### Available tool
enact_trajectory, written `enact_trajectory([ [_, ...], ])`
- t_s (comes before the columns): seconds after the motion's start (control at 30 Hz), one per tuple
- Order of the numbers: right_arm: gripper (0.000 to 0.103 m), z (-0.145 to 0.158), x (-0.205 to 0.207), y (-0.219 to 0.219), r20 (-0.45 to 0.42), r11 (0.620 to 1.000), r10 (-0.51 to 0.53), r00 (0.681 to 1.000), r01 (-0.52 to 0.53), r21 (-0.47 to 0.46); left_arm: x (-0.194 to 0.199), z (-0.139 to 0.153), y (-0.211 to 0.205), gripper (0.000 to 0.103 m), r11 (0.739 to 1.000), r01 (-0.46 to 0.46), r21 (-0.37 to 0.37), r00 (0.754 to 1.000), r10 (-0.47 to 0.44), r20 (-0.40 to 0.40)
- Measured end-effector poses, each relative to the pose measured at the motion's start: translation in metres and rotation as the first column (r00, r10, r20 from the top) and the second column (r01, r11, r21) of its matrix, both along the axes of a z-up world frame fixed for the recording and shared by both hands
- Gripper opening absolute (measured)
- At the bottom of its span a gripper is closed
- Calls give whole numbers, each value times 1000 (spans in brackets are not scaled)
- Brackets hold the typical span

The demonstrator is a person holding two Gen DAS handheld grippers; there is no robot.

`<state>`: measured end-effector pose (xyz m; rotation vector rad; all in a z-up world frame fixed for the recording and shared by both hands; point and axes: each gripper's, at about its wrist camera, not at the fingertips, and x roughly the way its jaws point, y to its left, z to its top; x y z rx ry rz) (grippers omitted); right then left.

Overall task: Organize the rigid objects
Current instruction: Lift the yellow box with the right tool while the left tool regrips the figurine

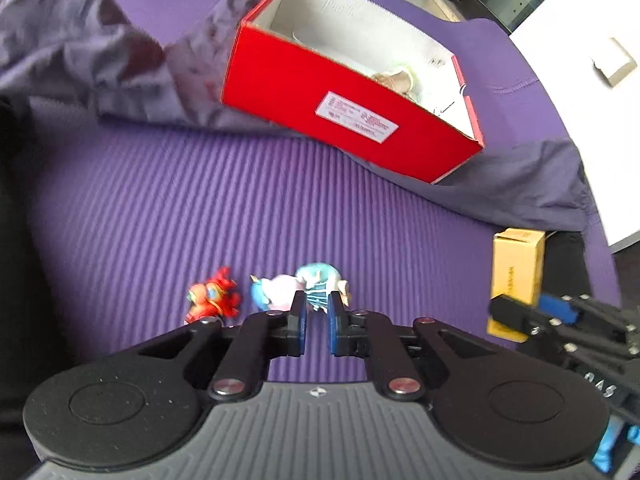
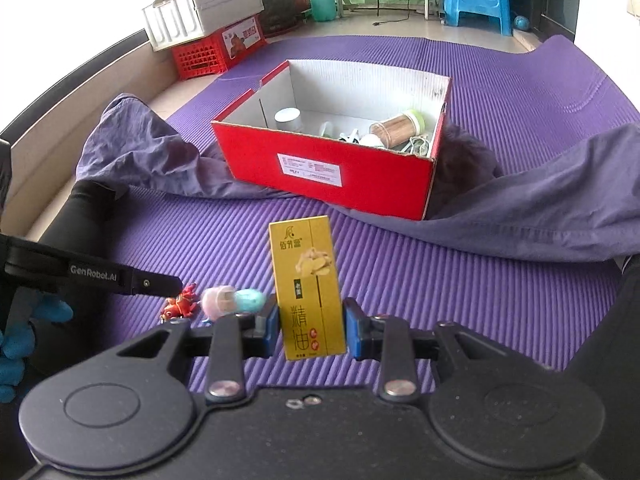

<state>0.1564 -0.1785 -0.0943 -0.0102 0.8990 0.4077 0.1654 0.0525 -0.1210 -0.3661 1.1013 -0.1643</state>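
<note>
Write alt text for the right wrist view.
The right gripper has its fingers on either side of an upright yellow cardboard carton on a ribbed purple mat. Behind stands an open red cardboard box holding small containers.

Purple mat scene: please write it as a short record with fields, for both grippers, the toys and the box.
surface: purple mat
left gripper: fingers around the teal toy, grip unclear
right gripper: fingers either side of the upright yellow carton, contact unclear
loose toys: red toy, pink toy, in a row beside the teal one
red box: open, holds a jar and small items
under the box: grey-purple cloth
</note>
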Motion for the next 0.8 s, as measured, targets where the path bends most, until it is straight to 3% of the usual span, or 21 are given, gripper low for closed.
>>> enact_trajectory([
  [0.17, 31, -6, -1, -3, -20, 1000, -2, 1000, 2, 7, -1, 0, -13, 18, 996, 67, 51, 997, -68, 29],
  [0.2, 32, -6, -1, -4, -22, 1000, -3, 1000, 3, 8, -1, 0, -16, 32, 995, 75, 65, 996, -77, 44],
  [0.23, 32, -7, -1, -6, -22, 1000, -4, 1000, 4, 10, 0, -1, -17, 61, 994, 77, 73, 995, -81, 54],
  [0.3, 32, -8, -1, -8, -26, 1000, -8, 1000, 9, 14, 4, -3, -17, 94, 995, 79, 59, 995, -82, 51],
  [0.43, 32, -12, 1, -14, -33, 1000, -21, 999, 21, 18, 14, -15, -21, 94, 993, 92, 73, 996, -90, -27],
  [0.67, 32, -20, 6, -22, -50, 999, -40, 998, 41, 26, 13, -38, -36, 94, 984, 118, 135, 990, -107, -90],
  [0.8, 32, -23, 5, -24, -60, 999, -38, 997, 40, 25, 6, -42, -46, 94, 949, 253, 189, 966, -239, -95],
])
